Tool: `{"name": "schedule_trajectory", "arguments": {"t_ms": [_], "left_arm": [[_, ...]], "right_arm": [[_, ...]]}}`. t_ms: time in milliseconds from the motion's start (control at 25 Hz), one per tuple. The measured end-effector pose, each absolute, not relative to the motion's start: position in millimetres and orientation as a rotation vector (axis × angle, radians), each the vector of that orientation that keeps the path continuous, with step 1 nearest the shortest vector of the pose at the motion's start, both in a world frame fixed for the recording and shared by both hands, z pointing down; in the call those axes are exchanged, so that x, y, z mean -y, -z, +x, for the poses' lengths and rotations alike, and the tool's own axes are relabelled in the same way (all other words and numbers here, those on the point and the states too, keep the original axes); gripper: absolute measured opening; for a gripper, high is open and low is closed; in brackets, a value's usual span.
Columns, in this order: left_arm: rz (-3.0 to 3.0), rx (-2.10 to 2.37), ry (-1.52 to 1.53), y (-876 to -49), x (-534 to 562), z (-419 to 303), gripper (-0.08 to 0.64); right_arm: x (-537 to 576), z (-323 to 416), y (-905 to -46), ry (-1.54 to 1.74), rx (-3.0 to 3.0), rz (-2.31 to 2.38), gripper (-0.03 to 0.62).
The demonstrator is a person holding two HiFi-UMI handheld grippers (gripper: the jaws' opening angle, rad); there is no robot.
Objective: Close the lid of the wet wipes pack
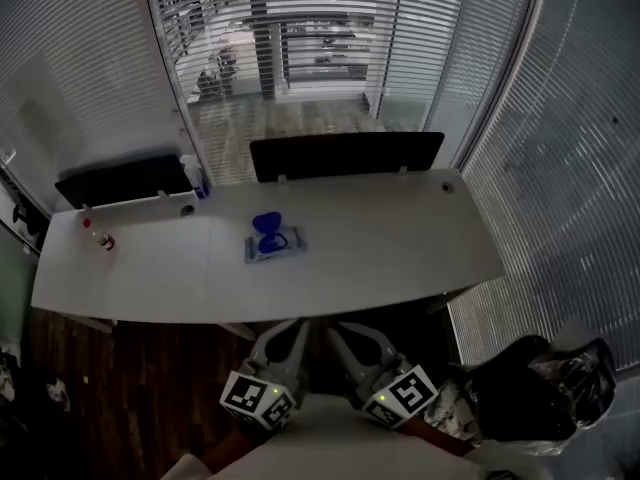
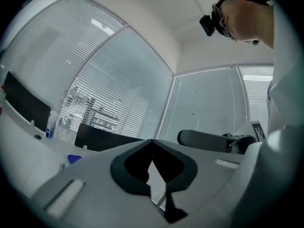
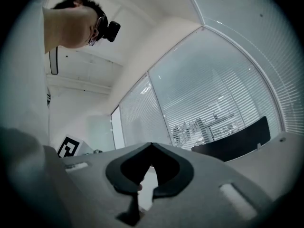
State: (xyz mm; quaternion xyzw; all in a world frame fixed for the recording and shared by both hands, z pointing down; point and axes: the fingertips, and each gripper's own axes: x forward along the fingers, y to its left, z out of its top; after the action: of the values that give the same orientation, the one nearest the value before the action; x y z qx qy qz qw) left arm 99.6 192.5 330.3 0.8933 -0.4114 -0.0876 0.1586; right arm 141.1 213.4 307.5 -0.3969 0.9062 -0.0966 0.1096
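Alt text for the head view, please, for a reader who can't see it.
A wet wipes pack lies near the middle of a white desk, its blue lid standing open. Short of its near edge, the left tool and right tool point toward it, both empty. A small bottle stands at the left end.

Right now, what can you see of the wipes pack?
The pack is a flat, pale rectangular packet with blue edging. It looks like soft film, but it is too small in view to read any print. Its round blue lid is open and stands up at the end farther from the person. The pack lies slightly askew near the middle of the white desk. Only the desk touches it. From the left gripper view only the blue lid shows.
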Motion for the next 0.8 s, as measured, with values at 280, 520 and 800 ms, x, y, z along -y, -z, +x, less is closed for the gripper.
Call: {"name": "schedule_trajectory", "arguments": {"t_ms": [280,520,800], "left_arm": [[2.553,1.147,0.26,-332,-112,59,0.003],[2.532,1.126,0.258,-327,-50,17,0.003],[2.522,1.131,0.251,-326,5,-25,0.003]], "right_arm": [[-136,97,-307,0.285,-2.698,-1.208,0.0],[-71,53,-301,0.281,-2.719,-1.24,0.0],[-11,16,-294,0.278,-2.714,-1.273,0.0]]}}
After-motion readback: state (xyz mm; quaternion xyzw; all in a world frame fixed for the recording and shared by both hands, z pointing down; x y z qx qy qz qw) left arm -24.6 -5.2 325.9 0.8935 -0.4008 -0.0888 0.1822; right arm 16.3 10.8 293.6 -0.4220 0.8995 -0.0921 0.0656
